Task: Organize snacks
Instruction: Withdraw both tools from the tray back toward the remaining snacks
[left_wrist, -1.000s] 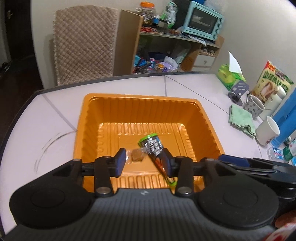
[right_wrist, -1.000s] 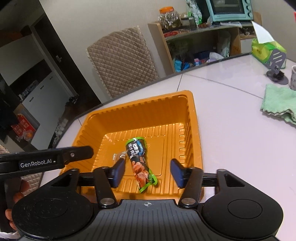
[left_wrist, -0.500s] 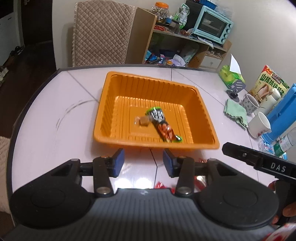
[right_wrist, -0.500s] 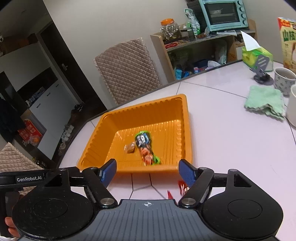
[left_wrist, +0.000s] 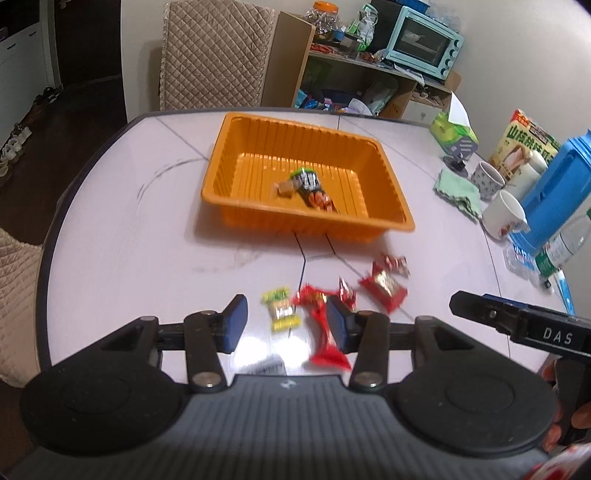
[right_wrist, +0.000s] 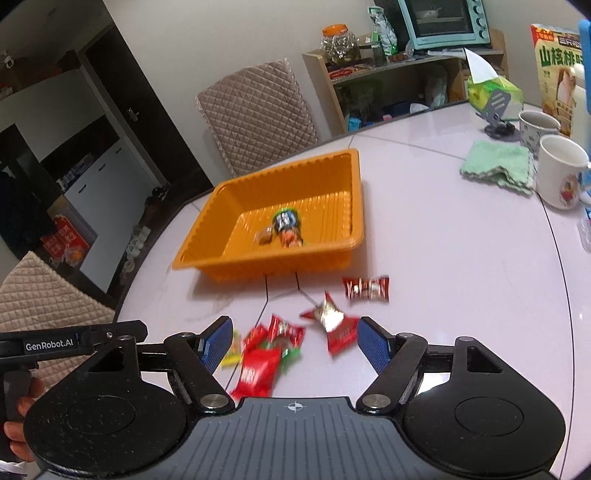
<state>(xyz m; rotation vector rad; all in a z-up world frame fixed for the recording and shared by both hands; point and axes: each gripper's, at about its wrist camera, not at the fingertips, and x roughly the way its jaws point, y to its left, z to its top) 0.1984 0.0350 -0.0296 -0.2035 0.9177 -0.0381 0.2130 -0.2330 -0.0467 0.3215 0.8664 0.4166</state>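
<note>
From my left gripper (left_wrist: 286, 317), angled down at the table (left_wrist: 129, 240), jaws parted and empty: two snacks lie in the orange tray (left_wrist: 258, 218), five loose wrappers (left_wrist: 382, 286) lie nearer me. A second ago it hung over the tray. My right gripper (right_wrist: 295, 343), also tilted down, is released, with the loose wrappers beneath; its jaws were narrower before.

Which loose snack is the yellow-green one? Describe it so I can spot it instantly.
Start at the orange tray, then come toward the camera to the cluster of wrappers on the white table. The yellow-green packet lies at the cluster's left end; every neighbour is red.
</note>
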